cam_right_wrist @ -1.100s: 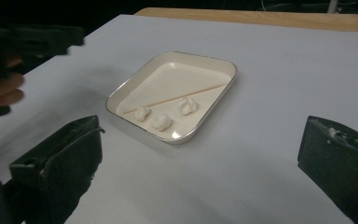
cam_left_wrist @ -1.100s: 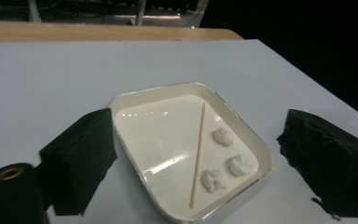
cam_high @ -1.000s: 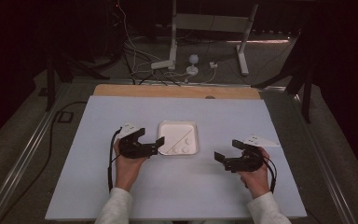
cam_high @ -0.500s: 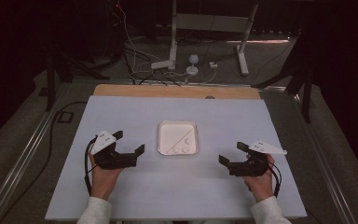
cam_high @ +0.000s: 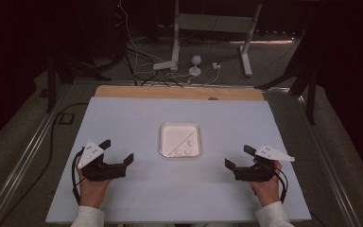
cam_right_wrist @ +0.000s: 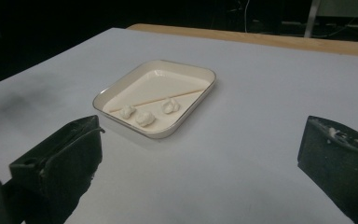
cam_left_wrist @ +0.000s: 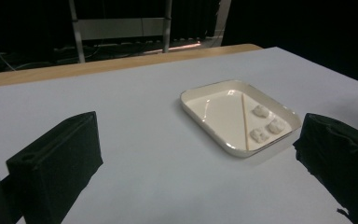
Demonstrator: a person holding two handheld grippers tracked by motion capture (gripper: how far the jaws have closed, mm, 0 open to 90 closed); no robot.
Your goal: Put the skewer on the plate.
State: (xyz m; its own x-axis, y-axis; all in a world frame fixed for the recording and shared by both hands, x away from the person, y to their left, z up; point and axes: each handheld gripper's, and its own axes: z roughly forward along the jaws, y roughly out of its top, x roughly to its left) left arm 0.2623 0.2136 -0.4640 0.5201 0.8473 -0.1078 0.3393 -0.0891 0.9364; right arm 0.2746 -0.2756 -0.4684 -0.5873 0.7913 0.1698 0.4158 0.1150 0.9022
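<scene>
Left gripper (cam_high: pixel 118 154) pulled back and outward from tray (cam_high: pixel 166 142); right gripper (cam_high: pixel 238 157) too. Both jaws wide open, empty. Tray with three dough lumps (cam_left_wrist: pixel 268 124) ahead between jaws. Looks like reset or finish.

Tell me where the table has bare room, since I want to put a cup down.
Bare room: the wide strip between the tray and the wooden edge, and the near strip between the left tongs and the right tongs. Crowded: the tray itself, holding a thin stick and three white lumps.
</scene>
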